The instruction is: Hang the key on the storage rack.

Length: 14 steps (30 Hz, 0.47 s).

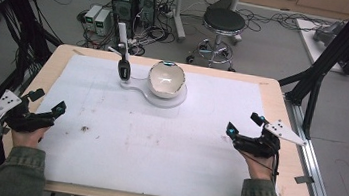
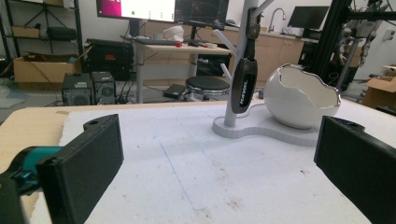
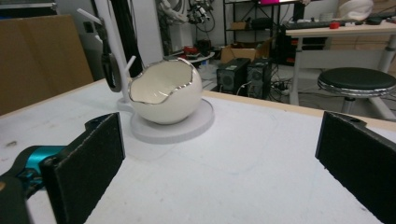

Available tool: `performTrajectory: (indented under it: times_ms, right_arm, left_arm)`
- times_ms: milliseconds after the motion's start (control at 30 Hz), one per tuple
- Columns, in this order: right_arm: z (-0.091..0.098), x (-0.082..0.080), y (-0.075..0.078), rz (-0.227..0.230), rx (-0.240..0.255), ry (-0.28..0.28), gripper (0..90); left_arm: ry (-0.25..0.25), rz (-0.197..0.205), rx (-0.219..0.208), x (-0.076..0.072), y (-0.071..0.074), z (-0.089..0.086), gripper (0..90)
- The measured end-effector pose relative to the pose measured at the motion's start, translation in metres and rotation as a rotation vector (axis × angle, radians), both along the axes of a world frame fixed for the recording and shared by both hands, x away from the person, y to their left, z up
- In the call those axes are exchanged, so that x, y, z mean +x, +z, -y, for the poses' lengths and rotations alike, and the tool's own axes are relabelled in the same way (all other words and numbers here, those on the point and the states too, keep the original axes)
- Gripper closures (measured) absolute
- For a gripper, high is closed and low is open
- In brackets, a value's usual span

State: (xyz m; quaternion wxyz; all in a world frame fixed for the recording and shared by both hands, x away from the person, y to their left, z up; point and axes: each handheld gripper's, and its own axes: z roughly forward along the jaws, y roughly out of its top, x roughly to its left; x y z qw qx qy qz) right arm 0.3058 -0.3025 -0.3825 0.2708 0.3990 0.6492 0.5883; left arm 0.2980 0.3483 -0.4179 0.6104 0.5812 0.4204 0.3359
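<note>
I hold the left tongs (image 1: 55,112) at the near left of the table (image 1: 273,97), jaws spread wide and empty; in the left gripper view both black pads (image 2: 84,163) stand far apart with nothing between them. The right tongs (image 1: 233,132) sit at the near right, likewise spread and empty, as the right gripper view confirms.

The things in hand stand together at the far middle of the white mat (image 1: 156,146): an egg-shaped white bowl (image 1: 166,79) with a jagged silver rim, seated on the round end of a white stand base (image 1: 136,86), and beside it on the same base a branched post (image 1: 122,36) from which a dark strap-like object (image 1: 124,69) hangs. I cannot tell exactly what the object is; it bears lettering too small to read.

Governing relation: both things lie forward of both tongs and well apart from them. The bowl is ahead and inward from the right tongs, its opening turned up and toward that side. The hanging object lies ahead and inward from the left tongs, its long axis near vertical, dropping along the post. By my judgement the left tongs are the nearer to the hanging object, the right to the bowl, though the margin is slight.
</note>
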Motion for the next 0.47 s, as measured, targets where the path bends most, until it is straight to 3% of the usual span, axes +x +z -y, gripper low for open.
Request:
performTrajectory:
  times_ms: [233, 267, 467]
  right_arm:
    - [0.013, -0.008, -0.024, -0.024, 0.016, -0.061, 0.5]
    - [0.014, -0.008, -0.024, -0.036, 0.013, -0.065, 0.5]
    - [0.016, -0.011, -0.020, 0.003, 0.031, -0.064, 0.5]
  left_arm:
    - [0.001, -0.003, 0.004, 0.000, -0.001, 0.000, 1.7]
    - [0.002, -0.002, 0.005, 0.000, -0.001, 0.000, 1.7]
    - [0.003, -0.002, 0.003, 0.000, -0.001, 0.001, 1.7]
